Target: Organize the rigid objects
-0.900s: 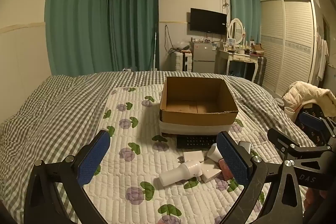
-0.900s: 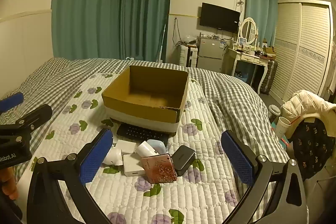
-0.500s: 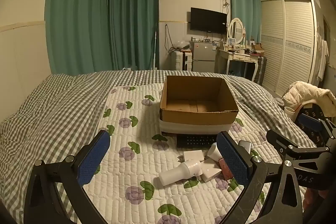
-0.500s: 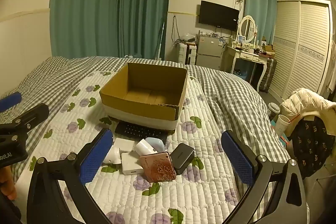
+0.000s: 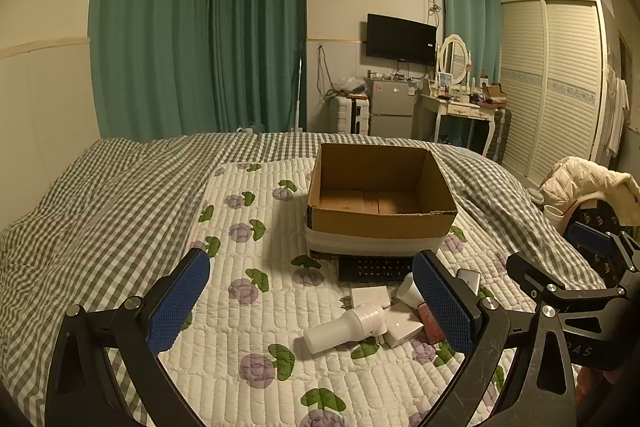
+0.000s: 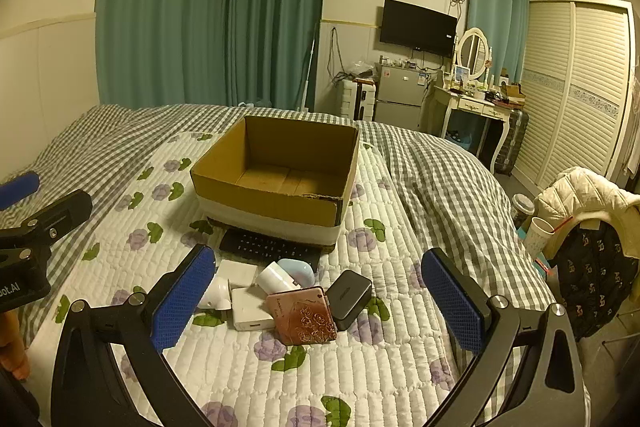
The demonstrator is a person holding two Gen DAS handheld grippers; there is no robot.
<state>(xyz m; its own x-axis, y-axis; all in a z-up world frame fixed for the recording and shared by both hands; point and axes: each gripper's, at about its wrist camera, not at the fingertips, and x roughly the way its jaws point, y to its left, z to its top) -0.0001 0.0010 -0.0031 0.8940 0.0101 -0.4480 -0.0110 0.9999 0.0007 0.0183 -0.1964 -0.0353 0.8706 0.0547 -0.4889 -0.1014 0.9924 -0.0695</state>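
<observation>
Small rigid objects lie clustered on the flower-quilted bed before my open brown cardboard box: a white cylindrical bottle, white adapter block, pink rose-embossed case and black rounded box. The black keyboard is half tucked under the carton. My left hand-held gripper hides part of the pile; both it and the right hand-held gripper hang spread wide, holding nothing.

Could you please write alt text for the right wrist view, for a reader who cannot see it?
The right gripper, jaws open, hovers above small items on a floral quilt, including a pink case and a black box. Behind them stands an empty cardboard box.
</observation>
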